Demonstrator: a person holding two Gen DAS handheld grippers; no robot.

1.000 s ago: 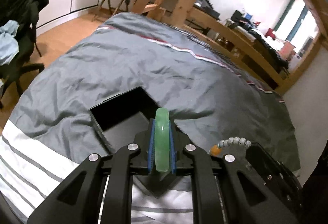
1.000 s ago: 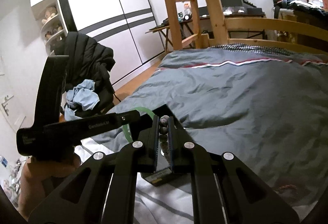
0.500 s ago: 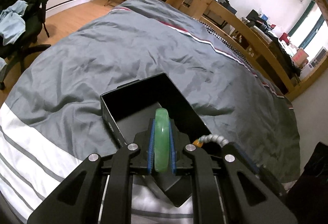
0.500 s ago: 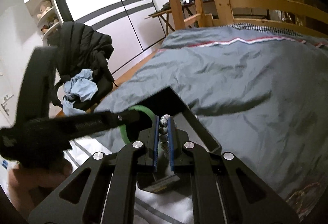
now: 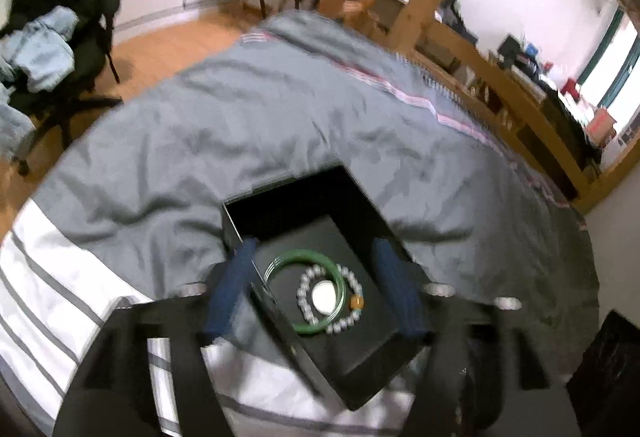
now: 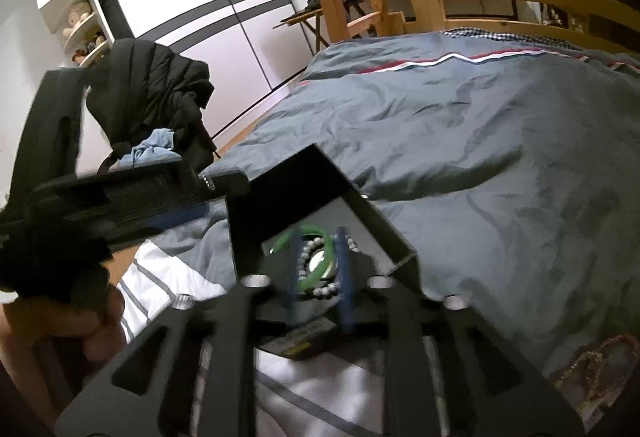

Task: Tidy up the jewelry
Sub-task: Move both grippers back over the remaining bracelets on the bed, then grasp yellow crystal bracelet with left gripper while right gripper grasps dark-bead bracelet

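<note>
Both views are dim indoors, with strong fisheye bending and dark vignetting at the corners. In the left wrist view daylight from a window (image 5: 624,57) at the far right blows out to white, and the whole frame is smeared by motion blur, worst on the near gripper (image 5: 316,297). The right wrist view is sharper on the bed (image 6: 500,141), whose folds cast soft shadows, while its foreground is blurred.

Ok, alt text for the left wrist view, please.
A green bangle and a pale beaded bracelet lie overlapping in an open black box on a grey duvet. The left tongs stand open on either side of the jewelry, having just been opening, gripping nothing.
</note>
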